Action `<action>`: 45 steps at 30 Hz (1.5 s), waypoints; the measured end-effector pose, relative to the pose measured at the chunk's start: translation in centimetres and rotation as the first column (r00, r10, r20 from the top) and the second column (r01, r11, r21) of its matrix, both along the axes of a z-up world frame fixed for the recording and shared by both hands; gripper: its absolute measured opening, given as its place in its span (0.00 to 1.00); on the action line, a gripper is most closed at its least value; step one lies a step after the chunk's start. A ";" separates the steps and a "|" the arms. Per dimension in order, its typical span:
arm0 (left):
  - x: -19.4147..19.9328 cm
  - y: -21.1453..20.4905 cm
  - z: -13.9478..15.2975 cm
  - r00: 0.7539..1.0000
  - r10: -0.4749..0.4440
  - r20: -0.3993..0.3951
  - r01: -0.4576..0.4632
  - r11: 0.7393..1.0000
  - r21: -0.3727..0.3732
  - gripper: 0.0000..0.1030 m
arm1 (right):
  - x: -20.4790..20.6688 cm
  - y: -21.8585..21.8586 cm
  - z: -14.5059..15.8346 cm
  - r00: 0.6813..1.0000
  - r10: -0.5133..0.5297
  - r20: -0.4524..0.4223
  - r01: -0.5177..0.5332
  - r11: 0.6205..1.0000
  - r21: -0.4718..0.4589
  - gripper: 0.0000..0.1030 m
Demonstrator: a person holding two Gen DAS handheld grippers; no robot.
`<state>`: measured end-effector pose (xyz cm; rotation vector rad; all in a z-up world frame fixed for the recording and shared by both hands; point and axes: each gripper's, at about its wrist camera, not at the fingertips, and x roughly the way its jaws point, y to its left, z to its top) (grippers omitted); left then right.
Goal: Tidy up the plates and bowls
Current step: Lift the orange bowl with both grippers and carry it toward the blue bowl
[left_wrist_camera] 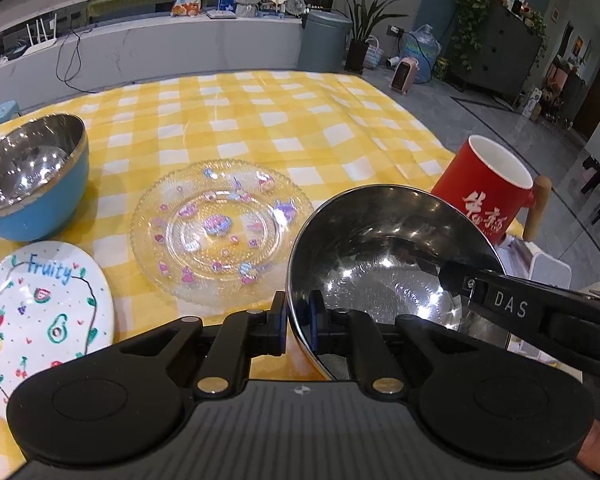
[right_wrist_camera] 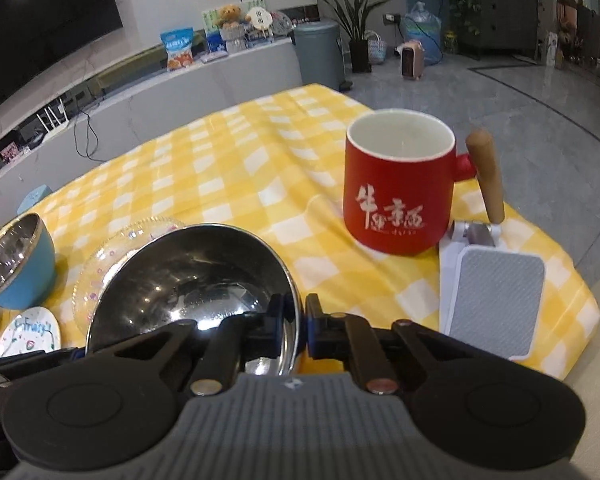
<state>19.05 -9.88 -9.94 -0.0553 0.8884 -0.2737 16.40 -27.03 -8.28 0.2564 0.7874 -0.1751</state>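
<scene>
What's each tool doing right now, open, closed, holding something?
Left tool: closed on the steel bowl's rim.
Right tool: closed on the same bowl's rim.

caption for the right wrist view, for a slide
Right tongs and left tongs clamp a steel bowl's rim beside a red mug.

Steel bowl (left_wrist_camera: pixel 384 256): polished interior, tilted, raised off the worktop, rim clamped at two points, near edge and right edge. Glass plate (left_wrist_camera: pixel 220 232): clear, beaded rim, pink and purple motifs, lying flat just left of the steel bowl. Blue bowl (left_wrist_camera: pixel 32 184): blue outside, steel lining, upright, at far left. White plate (left_wrist_camera: pixel 40 316): fruit drawings, lettered "Fruity", lying flat in front of the blue bowl.
</scene>
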 end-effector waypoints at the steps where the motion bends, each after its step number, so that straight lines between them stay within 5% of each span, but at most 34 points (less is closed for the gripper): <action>1: 0.0 0.1 0.2 1.000 0.005 0.004 -0.005 1.000 -0.001 0.11 | -0.1 0.0 0.2 1.000 0.000 0.009 0.000 1.000 0.012 0.08; 13: -1.5 3.4 4.3 0.997 0.079 0.025 -0.078 0.996 -0.047 0.07 | -1.0 0.6 3.3 0.995 0.045 0.083 -0.058 0.986 0.157 0.07; 26: -7.8 7.2 10.1 0.963 0.259 0.072 -0.264 0.962 0.065 0.08 | -3.5 5.2 7.3 0.944 0.253 0.213 -0.300 0.926 0.228 0.08; 45: -13.3 17.9 9.6 0.876 0.482 -0.013 -0.482 0.876 0.003 0.07 | -5.0 15.7 6.0 0.840 0.520 0.153 -0.542 0.803 0.250 0.08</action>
